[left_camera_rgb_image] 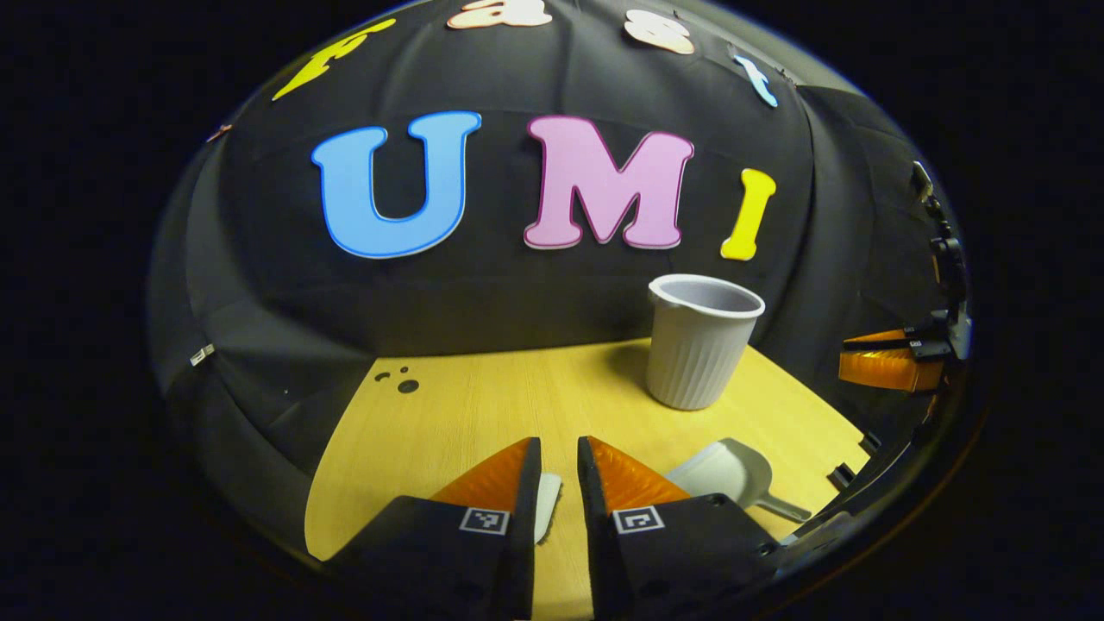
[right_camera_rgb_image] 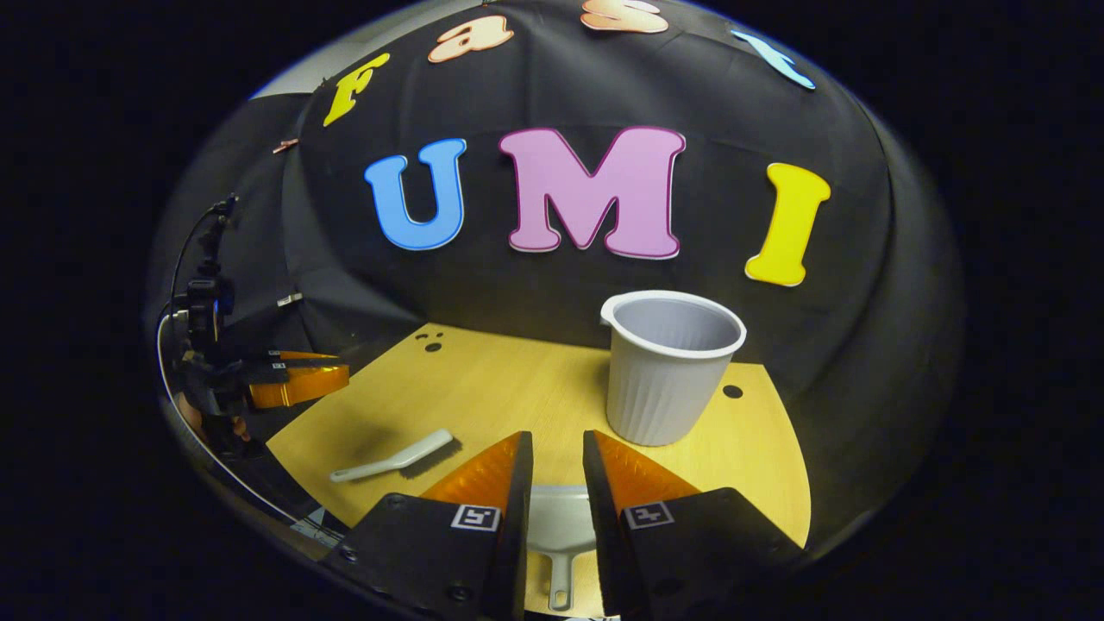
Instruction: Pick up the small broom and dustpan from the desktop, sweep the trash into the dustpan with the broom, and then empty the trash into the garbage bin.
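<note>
Left gripper view: left gripper [left_camera_rgb_image: 559,461] spread, nothing between fingers, above desk [left_camera_rgb_image: 466,414]. Broom [left_camera_rgb_image: 547,504] on desk just below gap, partly hidden. Dustpan [left_camera_rgb_image: 733,479] on desk to right, handle pointing right. Bin [left_camera_rgb_image: 700,341] upright, far right on desk. Right gripper [left_camera_rgb_image: 888,355] at far right edge.

Right gripper view: right gripper [right_camera_rgb_image: 557,466] spread, empty. Dustpan [right_camera_rgb_image: 559,526] under gap, handle toward camera. Broom [right_camera_rgb_image: 392,466] left on desk [right_camera_rgb_image: 517,388]. Bin [right_camera_rgb_image: 668,366] beyond, right. Left gripper [right_camera_rgb_image: 297,379] at left edge.
</note>
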Action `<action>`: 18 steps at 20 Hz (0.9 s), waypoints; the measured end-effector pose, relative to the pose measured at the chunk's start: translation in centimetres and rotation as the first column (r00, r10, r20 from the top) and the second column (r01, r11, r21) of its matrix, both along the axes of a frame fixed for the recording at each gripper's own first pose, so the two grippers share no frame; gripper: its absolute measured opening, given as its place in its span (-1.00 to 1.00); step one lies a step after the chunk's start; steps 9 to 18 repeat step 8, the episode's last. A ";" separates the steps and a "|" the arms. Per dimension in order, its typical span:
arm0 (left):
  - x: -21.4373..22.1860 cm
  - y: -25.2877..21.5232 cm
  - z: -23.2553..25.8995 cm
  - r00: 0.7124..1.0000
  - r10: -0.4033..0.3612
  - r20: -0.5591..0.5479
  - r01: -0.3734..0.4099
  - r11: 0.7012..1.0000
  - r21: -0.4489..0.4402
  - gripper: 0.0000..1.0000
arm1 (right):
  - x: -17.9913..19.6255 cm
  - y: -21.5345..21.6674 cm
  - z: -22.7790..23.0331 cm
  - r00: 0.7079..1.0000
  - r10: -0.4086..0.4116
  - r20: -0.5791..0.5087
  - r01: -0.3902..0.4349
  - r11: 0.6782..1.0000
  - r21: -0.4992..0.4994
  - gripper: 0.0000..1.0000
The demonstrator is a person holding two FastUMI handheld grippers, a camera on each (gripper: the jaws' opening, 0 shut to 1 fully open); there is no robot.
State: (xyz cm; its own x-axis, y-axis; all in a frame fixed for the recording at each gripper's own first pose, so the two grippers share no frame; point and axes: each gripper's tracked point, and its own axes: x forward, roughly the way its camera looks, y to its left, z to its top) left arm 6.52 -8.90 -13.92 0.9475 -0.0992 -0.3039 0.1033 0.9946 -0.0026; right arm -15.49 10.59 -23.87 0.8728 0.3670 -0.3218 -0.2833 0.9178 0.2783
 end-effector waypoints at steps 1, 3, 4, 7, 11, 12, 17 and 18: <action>-0.3 -0.1 0.9 1.000 0.002 0.019 -0.002 1.000 0.005 -0.41 | 0.0 -0.3 0.0 1.000 -0.013 0.009 0.013 1.000 0.002 -0.26; -0.9 -0.9 1.6 0.999 -0.012 0.044 0.012 1.000 0.017 -0.41 | -0.1 -0.6 0.0 1.000 -0.023 0.010 0.023 1.000 0.006 -0.26; -0.9 -1.2 1.6 0.998 -0.022 0.053 0.021 1.000 0.021 -0.41 | -0.2 -0.7 0.3 0.999 -0.030 0.020 0.030 1.000 0.005 -0.26; -0.9 -1.9 2.1 0.997 -0.044 0.071 0.041 0.998 0.037 -0.41 | -0.4 -0.6 0.5 0.998 -0.033 0.045 0.033 0.999 -0.014 -0.26; -0.9 -2.0 2.2 0.996 -0.046 0.072 0.043 0.998 0.041 -0.41 | -0.5 -0.5 0.6 0.998 -0.030 0.049 0.031 0.999 -0.017 -0.26; -0.9 -2.0 2.2 0.996 -0.046 0.072 0.043 0.998 0.041 -0.41 | -0.5 -0.5 0.6 0.998 -0.030 0.049 0.031 0.999 -0.017 -0.26; -0.9 -2.0 2.2 0.996 -0.046 0.072 0.043 0.998 0.041 -0.41 | -0.5 -0.5 0.6 0.998 -0.030 0.049 0.031 0.999 -0.017 -0.26; -0.9 -2.0 2.2 0.996 -0.046 0.072 0.043 0.998 0.041 -0.41 | -0.5 -0.5 0.6 0.998 -0.030 0.049 0.031 0.999 -0.017 -0.26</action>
